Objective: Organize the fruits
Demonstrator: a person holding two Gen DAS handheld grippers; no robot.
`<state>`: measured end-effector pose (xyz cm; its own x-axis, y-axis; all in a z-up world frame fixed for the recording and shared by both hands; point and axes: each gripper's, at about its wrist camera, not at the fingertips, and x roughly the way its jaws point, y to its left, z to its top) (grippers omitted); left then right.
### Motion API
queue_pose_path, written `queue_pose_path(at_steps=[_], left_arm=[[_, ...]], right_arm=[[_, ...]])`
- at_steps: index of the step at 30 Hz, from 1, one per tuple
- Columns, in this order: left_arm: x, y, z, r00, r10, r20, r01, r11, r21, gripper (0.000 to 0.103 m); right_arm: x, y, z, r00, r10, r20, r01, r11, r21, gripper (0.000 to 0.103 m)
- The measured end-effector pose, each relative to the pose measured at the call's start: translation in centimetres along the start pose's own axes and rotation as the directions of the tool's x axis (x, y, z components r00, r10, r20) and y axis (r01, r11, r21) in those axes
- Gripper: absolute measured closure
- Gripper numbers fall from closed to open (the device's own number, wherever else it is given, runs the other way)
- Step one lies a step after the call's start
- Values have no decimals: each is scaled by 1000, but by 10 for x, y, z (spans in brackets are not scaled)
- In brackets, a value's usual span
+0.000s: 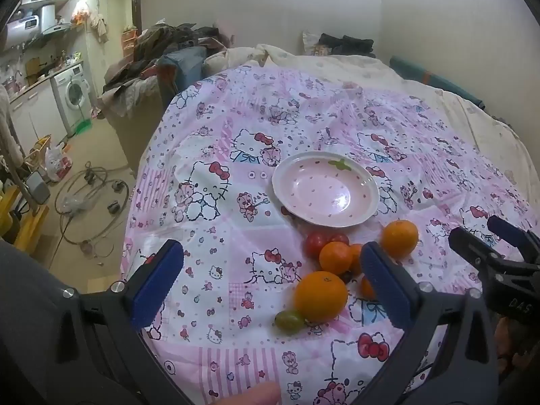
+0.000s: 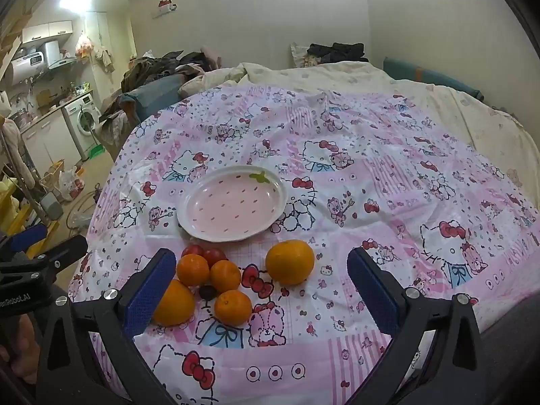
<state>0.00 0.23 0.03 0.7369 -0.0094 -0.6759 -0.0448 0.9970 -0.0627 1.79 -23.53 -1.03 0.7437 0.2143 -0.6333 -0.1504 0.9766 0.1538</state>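
An empty pink strawberry-print plate (image 1: 325,191) (image 2: 233,210) lies on the Hello Kitty sheet. Just in front of it sit several fruits: a large orange (image 1: 321,296) (image 2: 173,303), another large orange (image 1: 400,238) (image 2: 289,262), small tangerines (image 1: 335,257) (image 2: 233,306), two red tomatoes (image 1: 317,241) (image 2: 213,255), a green grape tomato (image 1: 289,319) and a dark small fruit (image 2: 207,292). My left gripper (image 1: 270,285) is open and empty, near the fruits. My right gripper (image 2: 258,298) is open and empty, hovering over the fruit cluster; it also shows in the left wrist view (image 1: 486,236).
The bed's left edge (image 2: 101,209) drops to a floor with cables (image 1: 91,202) and bags. A beige duvet (image 2: 337,74) and piled clothes (image 1: 175,44) lie behind. A kitchen counter and washing machine (image 1: 76,96) stand far left.
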Motion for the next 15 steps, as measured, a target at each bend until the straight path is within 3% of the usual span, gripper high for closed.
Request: queue_pose_path(at_steps=[15], left_arm=[[0,0,0,1000,19,-1,-19,1000,17,0]], right_arm=[[-2,1,1,1000,-5,-7,5,1000,0,0]])
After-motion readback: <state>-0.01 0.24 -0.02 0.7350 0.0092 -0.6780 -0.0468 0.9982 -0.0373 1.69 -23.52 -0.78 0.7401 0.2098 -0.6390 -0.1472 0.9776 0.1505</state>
